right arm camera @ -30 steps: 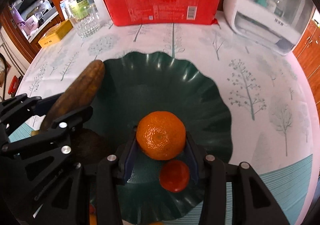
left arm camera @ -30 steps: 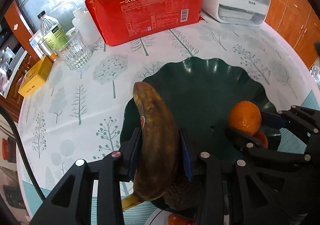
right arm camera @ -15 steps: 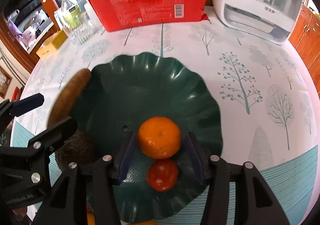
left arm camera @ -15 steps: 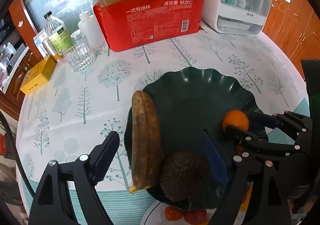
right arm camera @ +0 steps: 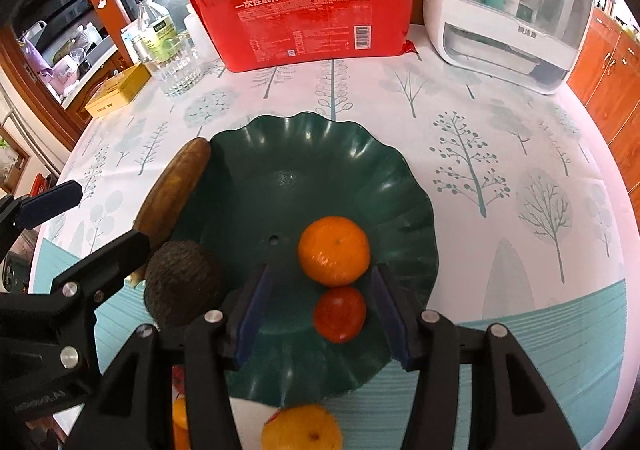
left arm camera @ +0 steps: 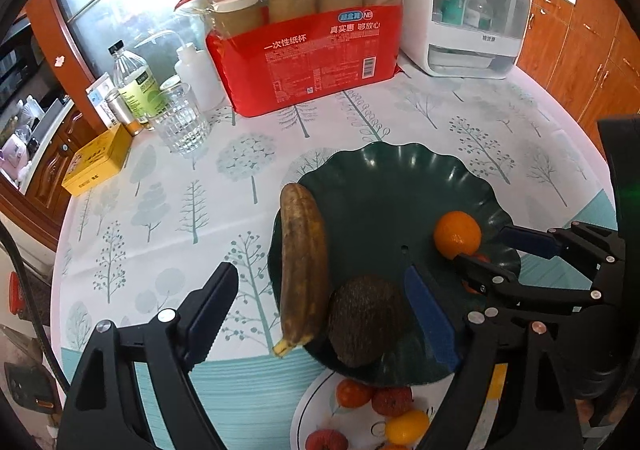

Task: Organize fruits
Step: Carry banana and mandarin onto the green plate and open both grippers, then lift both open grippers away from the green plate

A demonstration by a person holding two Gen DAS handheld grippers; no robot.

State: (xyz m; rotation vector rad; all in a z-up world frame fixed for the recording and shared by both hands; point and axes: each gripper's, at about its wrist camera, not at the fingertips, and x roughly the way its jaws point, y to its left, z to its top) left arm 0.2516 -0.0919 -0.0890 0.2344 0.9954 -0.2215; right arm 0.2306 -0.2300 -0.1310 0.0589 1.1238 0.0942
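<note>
A dark green scalloped bowl [left arm camera: 400,186] [right arm camera: 304,154] holds a browned banana [left arm camera: 302,266] [right arm camera: 176,190] leaning on its left rim, a dark avocado [left arm camera: 366,320] [right arm camera: 182,284], an orange mandarin [left arm camera: 458,234] [right arm camera: 334,250] and a small red tomato [right arm camera: 340,314]. My left gripper [left arm camera: 320,314] is open and empty, its jaws wide on either side of the banana and avocado. My right gripper [right arm camera: 320,306] is open, its jaws apart around the tomato, just behind the mandarin.
A white plate [left arm camera: 316,406] with several small red, orange and yellow fruits lies in front of the bowl. At the back stand a red pack of paper cups [left arm camera: 308,50], a white appliance [left arm camera: 464,10], a glass [left arm camera: 182,122], bottles and a yellow box [left arm camera: 98,160].
My left gripper let go of the banana and pulled back; the banana now rests on the bowl's rim. My right gripper opened, released the mandarin into the bowl and backed away.
</note>
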